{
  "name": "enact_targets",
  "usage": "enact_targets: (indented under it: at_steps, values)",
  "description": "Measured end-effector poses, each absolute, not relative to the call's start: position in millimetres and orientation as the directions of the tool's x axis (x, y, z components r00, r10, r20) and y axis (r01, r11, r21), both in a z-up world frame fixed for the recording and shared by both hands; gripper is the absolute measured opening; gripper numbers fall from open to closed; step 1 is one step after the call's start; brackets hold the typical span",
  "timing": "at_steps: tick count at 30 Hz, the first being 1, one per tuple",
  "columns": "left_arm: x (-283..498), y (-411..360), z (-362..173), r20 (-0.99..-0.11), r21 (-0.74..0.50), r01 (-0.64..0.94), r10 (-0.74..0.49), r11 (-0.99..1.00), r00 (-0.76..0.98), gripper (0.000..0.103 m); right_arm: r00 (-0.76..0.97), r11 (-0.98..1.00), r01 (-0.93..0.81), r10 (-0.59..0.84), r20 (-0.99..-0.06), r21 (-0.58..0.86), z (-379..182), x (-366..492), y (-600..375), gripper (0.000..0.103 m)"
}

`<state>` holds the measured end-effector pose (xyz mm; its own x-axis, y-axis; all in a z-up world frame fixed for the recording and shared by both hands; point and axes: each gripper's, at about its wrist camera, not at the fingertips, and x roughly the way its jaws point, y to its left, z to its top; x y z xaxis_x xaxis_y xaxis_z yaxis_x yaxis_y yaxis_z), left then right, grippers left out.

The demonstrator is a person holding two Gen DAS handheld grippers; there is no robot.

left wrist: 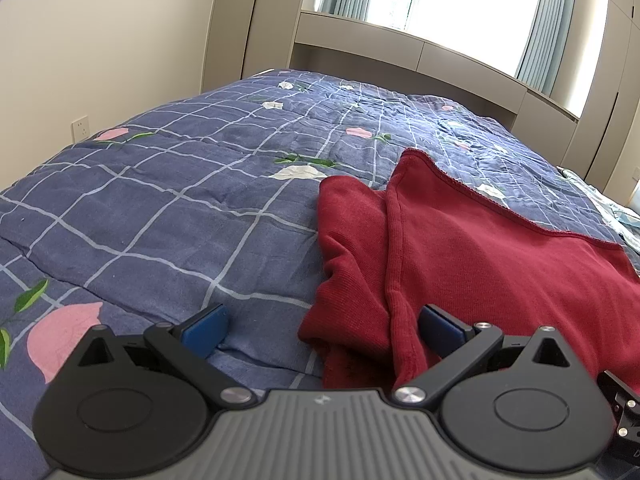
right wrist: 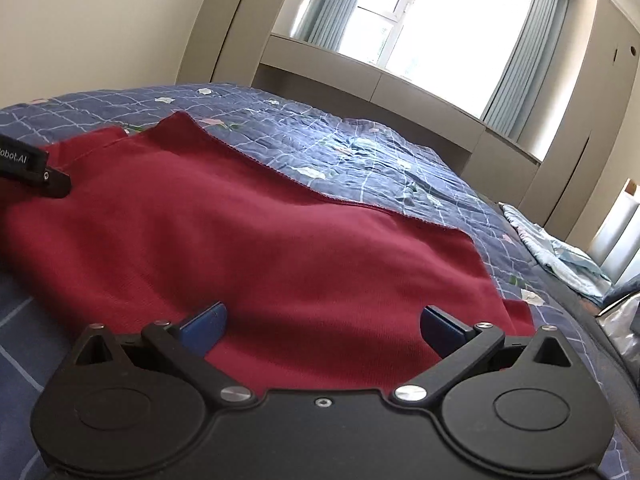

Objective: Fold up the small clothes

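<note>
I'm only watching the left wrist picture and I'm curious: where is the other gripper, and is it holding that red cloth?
Observer: The right gripper is low over the red garment, jaws wide open, holding nothing.
Operator: Does the red cloth end just past my picture's right edge?
Observer: Its right corner lies flat on the blue checked quilt.
Operator: Anything else lying over there?
Observer: A crumpled pale blue cloth sits near the bed's right edge.
Operator: Can you see my gripper from there?
Observer: Only a black part of the left gripper, over the garment's left side.
</note>
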<state>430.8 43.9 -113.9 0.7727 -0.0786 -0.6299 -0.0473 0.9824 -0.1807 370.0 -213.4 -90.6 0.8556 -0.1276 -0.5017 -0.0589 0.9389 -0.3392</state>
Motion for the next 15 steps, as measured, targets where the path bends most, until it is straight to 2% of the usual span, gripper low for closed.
enact_targets:
  at_steps: [15]
  values:
    - [430.6,44.4,-113.6,-0.629,-0.182,-0.047,-0.079,0.982,0.774,0.103,0.851,0.950,-0.064,-0.108,-0.514,-0.305,-90.9,372.9,-220.2,0.102]
